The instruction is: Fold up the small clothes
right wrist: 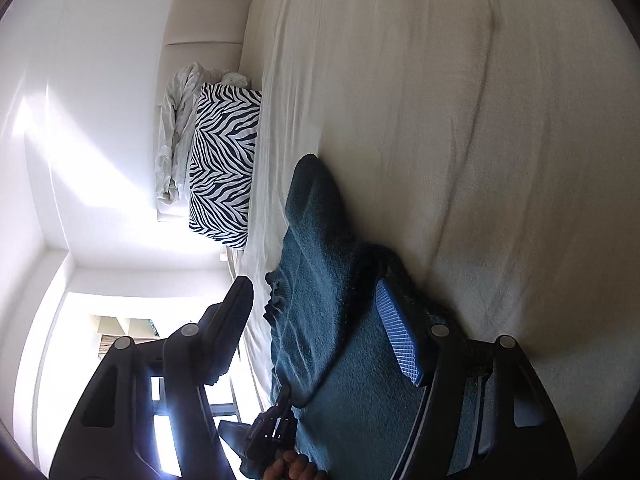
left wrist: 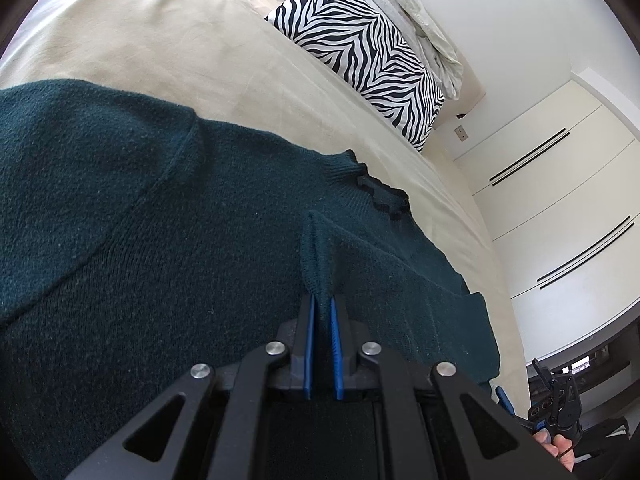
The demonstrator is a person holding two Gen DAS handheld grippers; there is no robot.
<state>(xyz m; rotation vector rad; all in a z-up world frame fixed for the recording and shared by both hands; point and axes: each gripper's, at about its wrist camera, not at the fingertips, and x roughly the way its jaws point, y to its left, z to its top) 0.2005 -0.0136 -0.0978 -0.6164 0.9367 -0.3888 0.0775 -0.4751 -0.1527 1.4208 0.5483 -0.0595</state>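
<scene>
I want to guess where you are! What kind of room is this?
Most likely a bedroom. A teal sweater lies on a bed with a beige cover, a zebra-print pillow rests at the headboard, and white wardrobe doors stand alongside.

Sweater point(left wrist: 168, 240) lies spread on the bed point(left wrist: 168, 48); pillow point(left wrist: 360, 52) sits on the bed beyond it, against the headboard point(right wrist: 204, 20).

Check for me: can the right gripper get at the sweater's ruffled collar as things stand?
Probably yes. The right gripper stands open with the ruffled collar between its fingers, nothing blocking; the left gripper pinches the sweater elsewhere.
</scene>
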